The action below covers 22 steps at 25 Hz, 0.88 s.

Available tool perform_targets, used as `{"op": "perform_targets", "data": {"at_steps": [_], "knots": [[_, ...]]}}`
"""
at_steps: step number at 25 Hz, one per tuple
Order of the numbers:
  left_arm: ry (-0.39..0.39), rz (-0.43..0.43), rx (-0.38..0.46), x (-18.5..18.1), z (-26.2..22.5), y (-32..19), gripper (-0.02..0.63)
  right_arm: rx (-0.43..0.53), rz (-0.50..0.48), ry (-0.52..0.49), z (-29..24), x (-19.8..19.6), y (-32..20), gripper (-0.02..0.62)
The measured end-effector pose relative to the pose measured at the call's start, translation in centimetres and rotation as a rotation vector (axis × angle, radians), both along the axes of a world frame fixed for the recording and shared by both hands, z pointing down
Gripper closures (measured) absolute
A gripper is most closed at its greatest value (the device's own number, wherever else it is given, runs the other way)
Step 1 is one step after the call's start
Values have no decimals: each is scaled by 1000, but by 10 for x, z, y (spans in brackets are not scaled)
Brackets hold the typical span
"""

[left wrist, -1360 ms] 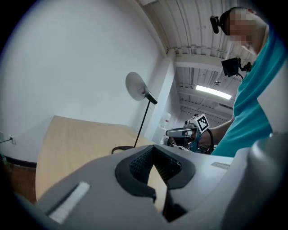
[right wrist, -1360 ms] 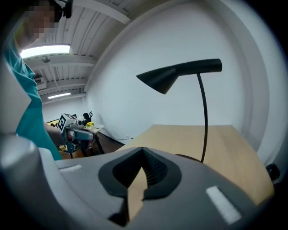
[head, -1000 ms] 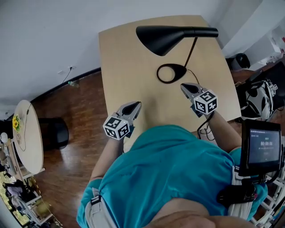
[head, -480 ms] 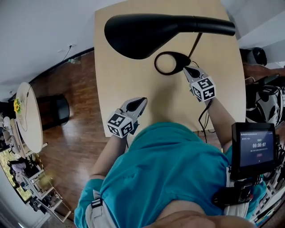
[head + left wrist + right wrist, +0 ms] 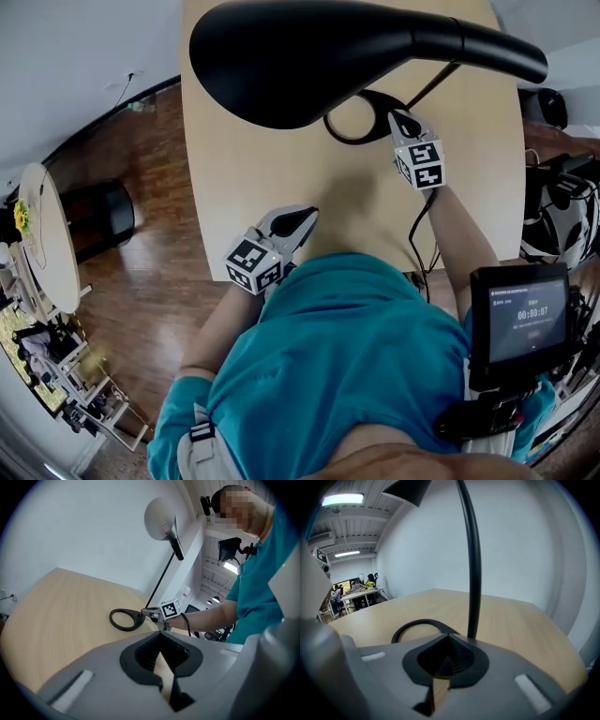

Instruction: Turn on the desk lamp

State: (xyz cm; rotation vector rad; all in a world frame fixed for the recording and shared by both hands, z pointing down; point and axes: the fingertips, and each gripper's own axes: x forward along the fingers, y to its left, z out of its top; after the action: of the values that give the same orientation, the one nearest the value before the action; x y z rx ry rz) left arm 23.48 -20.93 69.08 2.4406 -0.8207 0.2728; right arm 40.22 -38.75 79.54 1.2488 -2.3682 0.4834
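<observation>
The black desk lamp stands on the pale wood table point(image 5: 244, 159). Its wide shade point(image 5: 300, 56) fills the top of the head view and shows no glow. Its ring-shaped base point(image 5: 356, 120) lies beneath the shade, with the thin stem point(image 5: 472, 564) rising from the base's solid end. My right gripper point(image 5: 403, 120) is shut, its tip at that solid end next to the stem; whether it touches I cannot tell. In the right gripper view the ring point(image 5: 417, 626) lies just beyond the shut tips point(image 5: 449, 638). My left gripper point(image 5: 305, 217) is shut and hovers near the table's front edge, well short of the base point(image 5: 125, 619).
A cable point(image 5: 417, 239) runs from the lamp over the table's near edge. A small screen device point(image 5: 520, 323) hangs at the person's right side. On the wooden floor to the left stand a round side table point(image 5: 42, 244) and a black bin point(image 5: 98, 216). Dark bags point(image 5: 562, 206) lie at the right.
My right gripper has moved forward from mid-table to the lamp base. The head has come closer, so the shade looms larger. The left gripper has hardly moved.
</observation>
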Motion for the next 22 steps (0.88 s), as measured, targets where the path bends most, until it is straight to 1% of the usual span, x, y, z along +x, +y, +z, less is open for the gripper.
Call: {"op": "perform_targets", "data": {"at_steps": [2,4,6,8,10,13,15,19,22], "knots": [[11,-1,-7,-21,7,11,606,-2,5,30,16,-19,14,594],[13,-8,-8,-42,29,14,606,9,14,48,52,-40,15,594],[12,-9,7,-44,38,17,604,22,29,63,68,-41,18,594],[12,-16,20,-39,21,19,606,39,41,80,55,-34,21,594],[15,-25,19,-44,9,18,606,56,45,100,43,-37,21,594],[17,-38,4,-56,10,17,604,65,51,118,43,-46,19,594],[18,-41,-1,-58,10,17,604,59,58,120,44,-48,19,594],[19,-25,19,-55,10,16,606,29,91,100,47,-46,20,592],[20,-28,18,-54,13,15,606,4,93,90,51,-44,19,592]]}}
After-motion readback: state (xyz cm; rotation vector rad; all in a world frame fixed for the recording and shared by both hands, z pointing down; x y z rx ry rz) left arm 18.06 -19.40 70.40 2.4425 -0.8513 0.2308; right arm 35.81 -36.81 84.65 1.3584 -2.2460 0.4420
